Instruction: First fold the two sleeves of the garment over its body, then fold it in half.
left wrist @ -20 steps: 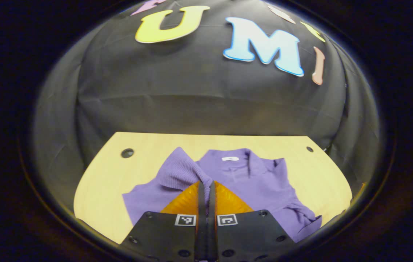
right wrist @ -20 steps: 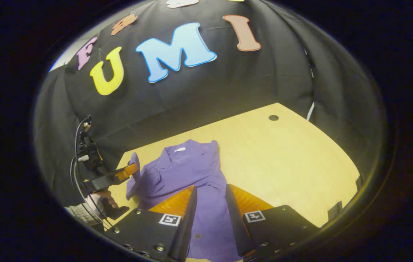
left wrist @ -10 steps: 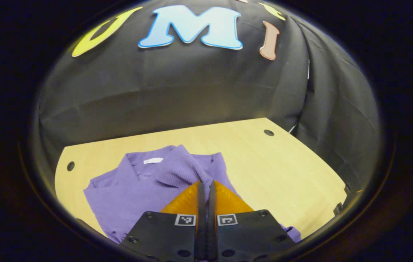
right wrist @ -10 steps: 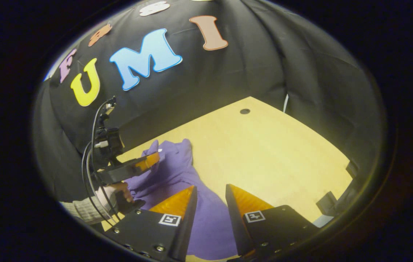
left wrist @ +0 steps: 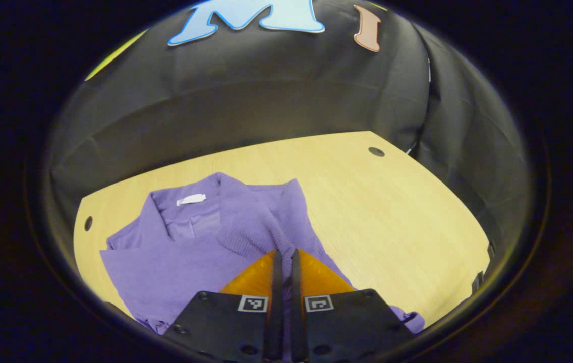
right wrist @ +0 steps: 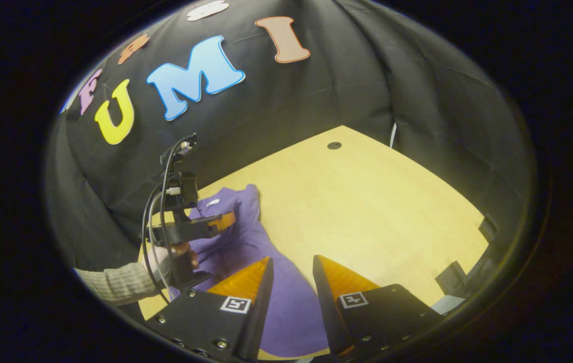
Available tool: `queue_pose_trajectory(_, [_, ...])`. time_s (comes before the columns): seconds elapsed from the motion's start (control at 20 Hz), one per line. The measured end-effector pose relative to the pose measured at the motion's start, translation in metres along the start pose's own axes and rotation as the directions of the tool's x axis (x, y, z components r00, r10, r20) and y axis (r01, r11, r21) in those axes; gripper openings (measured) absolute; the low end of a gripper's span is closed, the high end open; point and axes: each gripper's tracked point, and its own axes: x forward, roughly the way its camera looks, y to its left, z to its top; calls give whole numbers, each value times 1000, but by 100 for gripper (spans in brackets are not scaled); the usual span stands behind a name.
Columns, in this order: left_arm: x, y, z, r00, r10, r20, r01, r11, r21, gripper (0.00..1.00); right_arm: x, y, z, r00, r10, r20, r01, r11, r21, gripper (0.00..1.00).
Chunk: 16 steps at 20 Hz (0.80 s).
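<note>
Left gripper view: left hand-held gripper (left wrist: 284, 257) pinches purple sleeve (left wrist: 248, 224) over garment (left wrist: 175, 257).

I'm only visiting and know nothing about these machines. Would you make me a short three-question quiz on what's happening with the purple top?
1. True or false: the left gripper is shut on the sleeve.
2. The right gripper is: A open, B shut on the garment.
3. Fill in: the garment lies on a ____ table.

Key: 1 true. 2 A, its fingers stand apart above the cloth. 3 wooden.
</note>
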Motion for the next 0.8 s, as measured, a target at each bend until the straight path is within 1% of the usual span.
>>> queue_pose_trajectory(0.1, [-8, -1, 5, 1000, -15, 25, 15, 1000, -2, 49, 3, 3, -4, 1000, 14, -15, -14, 1000, -10, 49])
queue_pose_trajectory(0.2, [-17, 6, 7, 999, -5, 43, 5, 1000, 8, 87, 6, 6, -9, 999, 29, -31, -29, 999, -20, 49])
queue_pose_trajectory(0.3, [-32, 11, 6, 999, 3, 46, -3, 1000, 5, 88, 9, 10, -14, 998, 40, -47, -42, 999, -35, 49])
queue_pose_trajectory(0.4, [-49, 19, 1, 999, 13, 51, -13, 1000, -13, 86, 11, 13, -20, 997, 52, -64, -55, 997, -48, 49])
queue_pose_trajectory(0.45, [-58, 24, -3, 998, 19, 51, -18, 1000, -25, 88, 13, 14, -23, 996, 57, -74, -61, 997, -55, 49])
queue_pose_trajectory(0.5, [-67, 29, -9, 998, 26, 49, -24, 999, -33, 85, 15, 15, -28, 994, 62, -86, -68, 996, -62, 49])
queue_pose_trajectory(0.55, [-77, 34, -16, 999, 34, 42, -33, 999, -39, 87, 17, 16, -32, 993, 68, -100, -75, 995, -69, 49])
queue_pose_trajectory(0.6, [-87, 39, -26, 998, 46, 34, -44, 998, -44, 86, 19, 16, -39, 991, 70, -117, -80, 994, -78, 49])
queue_pose_trajectory(0.8, [-136, 64, -74, 995, 97, -15, -98, 991, -88, 87, 28, 18, -71, 975, 78, -207, -105, 987, -123, 49])
